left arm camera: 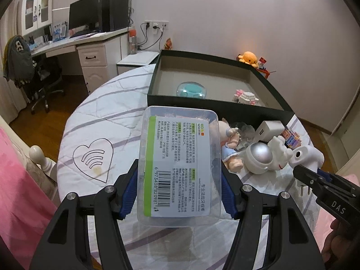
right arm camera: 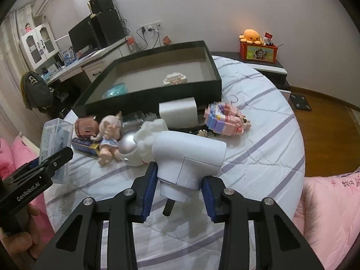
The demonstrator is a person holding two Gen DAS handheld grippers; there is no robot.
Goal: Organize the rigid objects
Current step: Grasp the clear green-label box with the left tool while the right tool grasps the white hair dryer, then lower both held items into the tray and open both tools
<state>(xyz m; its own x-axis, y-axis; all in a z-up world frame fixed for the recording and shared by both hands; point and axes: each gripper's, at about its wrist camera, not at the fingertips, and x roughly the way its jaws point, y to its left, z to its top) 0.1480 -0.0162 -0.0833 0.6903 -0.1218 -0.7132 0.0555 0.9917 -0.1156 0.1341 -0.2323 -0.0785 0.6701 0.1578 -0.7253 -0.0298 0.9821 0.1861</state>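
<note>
My left gripper [left arm camera: 178,191] is shut on a clear plastic floss box [left arm camera: 178,164] with a green and white label, held above the round quilted table [left arm camera: 101,112]; the box also shows in the right wrist view [right arm camera: 56,144]. My right gripper [right arm camera: 178,184] is shut on a white plug adapter [right arm camera: 191,159], also in the left wrist view [left arm camera: 307,157]. A black open box [left arm camera: 216,110] [right arm camera: 157,99] sits beyond, holding a teal dome [left arm camera: 191,90] and a pink-white brick model [left arm camera: 247,97]. Both grippers are short of the box.
On the table lie an astronaut figure [left arm camera: 261,155], a baby doll [left arm camera: 231,148], a white charger cube [right arm camera: 177,112], a pastel brick model [right arm camera: 225,119] and a brown-haired figure on a blue pack [right arm camera: 86,132]. A desk and chair stand far left. Pink bedding flanks the table.
</note>
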